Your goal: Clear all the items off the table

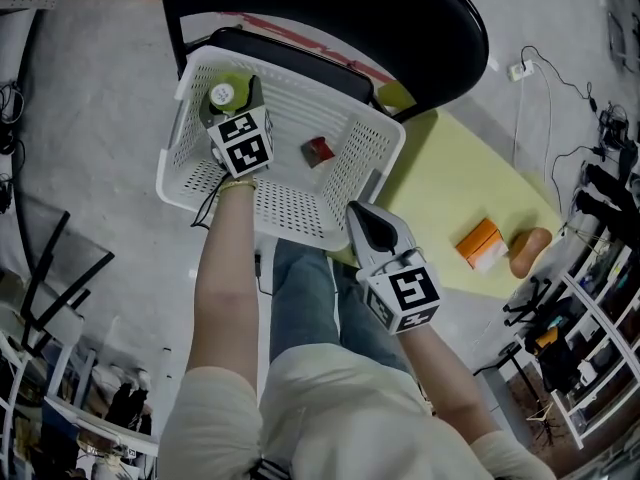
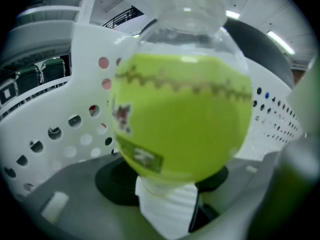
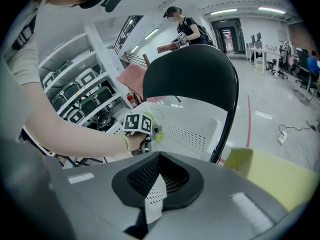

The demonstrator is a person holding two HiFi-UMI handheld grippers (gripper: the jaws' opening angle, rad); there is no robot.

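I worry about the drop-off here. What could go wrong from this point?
1. The left gripper holds the bottle over the basket. If it lets go from there, the bottle could, I think, strike the small red item or bounce out.
2. The basket sits on a chair, so a hard drop, or a nudge from the right gripper beside its rim, might shift it.

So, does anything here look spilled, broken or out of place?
Nothing stands out. The clear plastic bottle with a green label is held by the left gripper inside the white perforated plastic basket; nothing looks spilled or broken.
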